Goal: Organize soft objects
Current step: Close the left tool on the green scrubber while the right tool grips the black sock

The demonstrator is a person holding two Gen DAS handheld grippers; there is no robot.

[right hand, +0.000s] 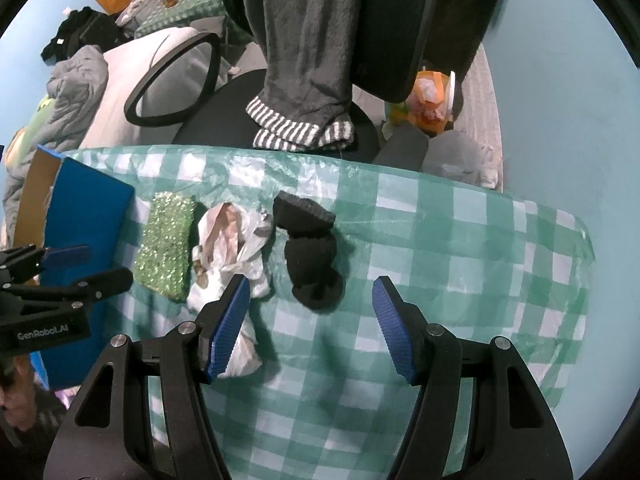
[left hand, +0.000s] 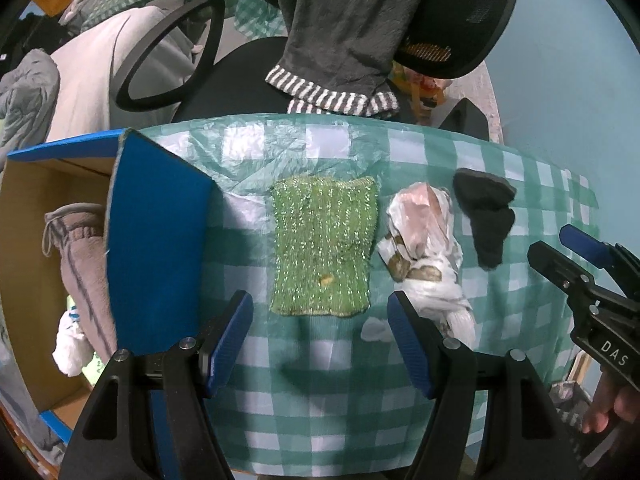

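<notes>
Green glittery cloth (left hand: 322, 250) — flat, rectangular, stained

Cluttered bedroom: rumpled bedding (right hand: 76, 80), clothes-draped office chair (right hand: 304, 92).

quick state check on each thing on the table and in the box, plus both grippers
left gripper: open, empty, above the green scrubber
right gripper: open, empty, near the black sock
green scrubber: flat on the tablecloth
plastic bag: crumpled, beside the scrubber
black sock: bunched up, on the tablecloth
cardboard box: open, flap up, soft items inside
grey garment: already in the box
</notes>
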